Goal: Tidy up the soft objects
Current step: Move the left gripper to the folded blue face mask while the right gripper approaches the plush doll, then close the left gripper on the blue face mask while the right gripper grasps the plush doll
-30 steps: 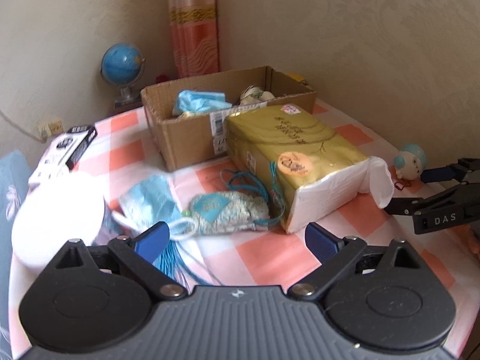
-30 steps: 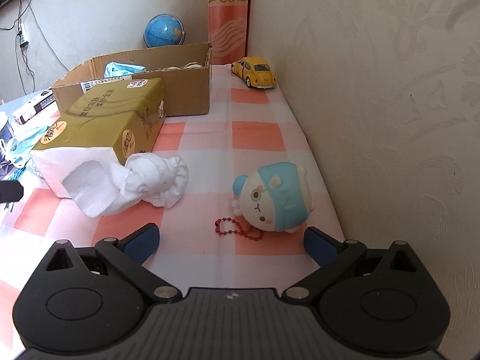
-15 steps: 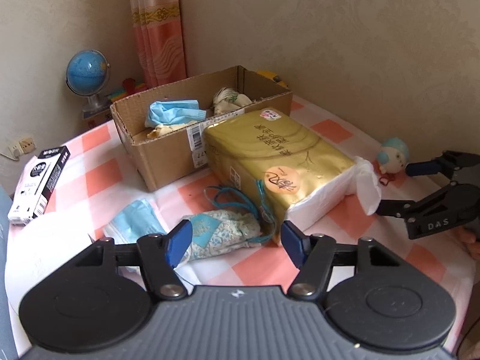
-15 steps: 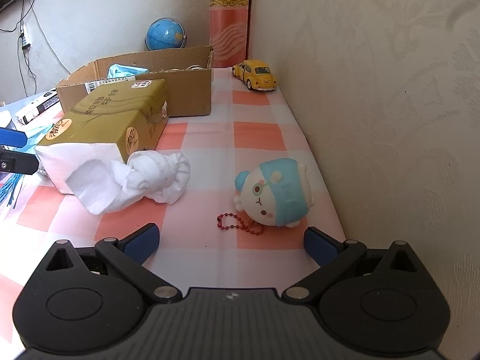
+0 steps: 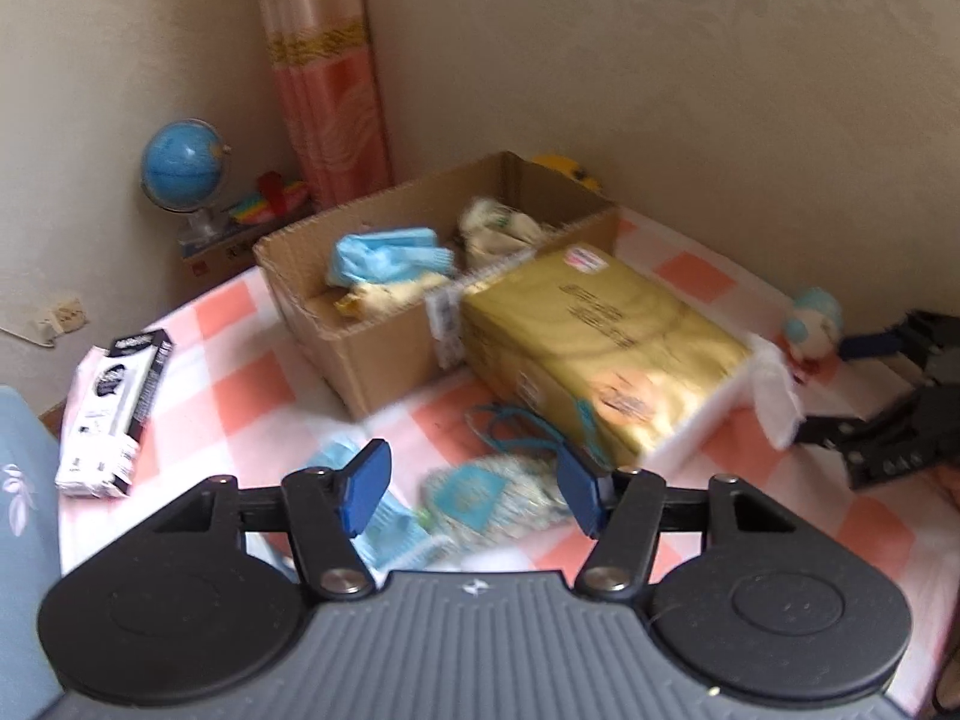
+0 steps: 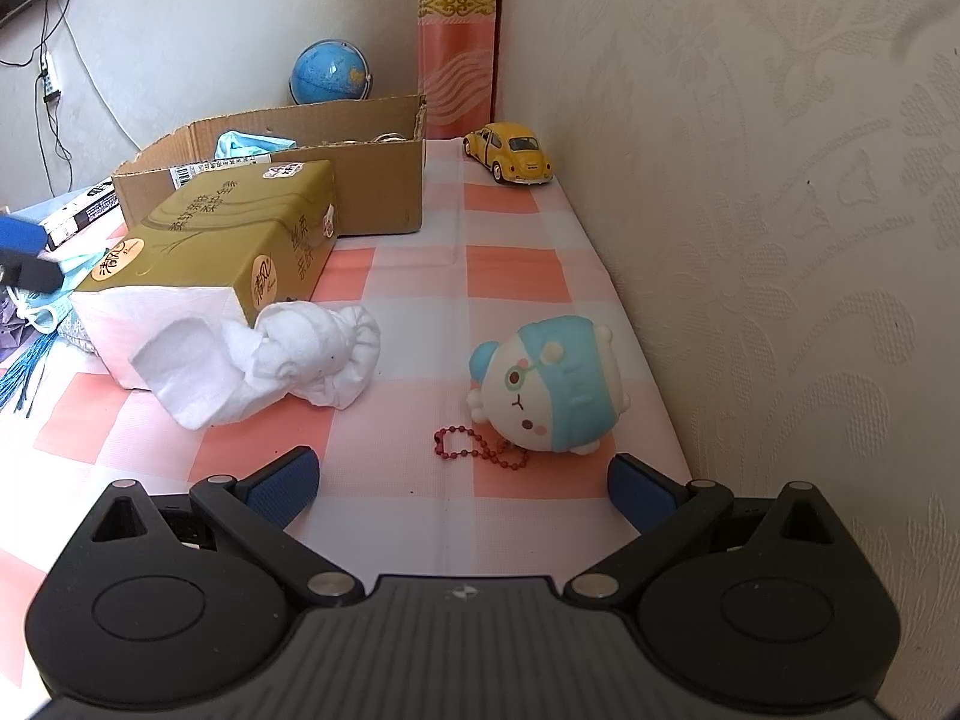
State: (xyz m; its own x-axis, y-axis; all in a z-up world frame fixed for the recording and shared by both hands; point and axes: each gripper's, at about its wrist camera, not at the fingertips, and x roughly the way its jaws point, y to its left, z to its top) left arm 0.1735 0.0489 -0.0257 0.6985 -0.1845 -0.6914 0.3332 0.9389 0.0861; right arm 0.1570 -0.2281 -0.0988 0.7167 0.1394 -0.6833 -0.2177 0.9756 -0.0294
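Observation:
My left gripper (image 5: 474,483) hovers over a patterned pouch (image 5: 492,492) with a teal cord, lying on the checked cloth. Its jaws are closing; the pouch shows between them, but the pads do not press on it. A blue face mask (image 5: 390,528) lies just left of the pouch. Behind stand a gold tissue pack (image 5: 588,330) and a cardboard box (image 5: 384,354) holding a blue mask and other soft items. My right gripper (image 6: 461,483) is open with nothing in it, just short of a blue-and-white plush toy (image 6: 549,384) with a red bead chain. Crumpled white tissue (image 6: 312,354) spills from the pack.
A yellow toy car (image 6: 510,153) stands by the wall at the far corner. A globe (image 5: 180,168) sits behind the box, and a black-and-white carton (image 5: 114,414) lies at the left table edge. The wall runs close along the right side.
My left gripper's jaws have narrowed from wide apart, and it has lifted and drawn back above the pouch. The right gripper and the plush toy have stayed put.

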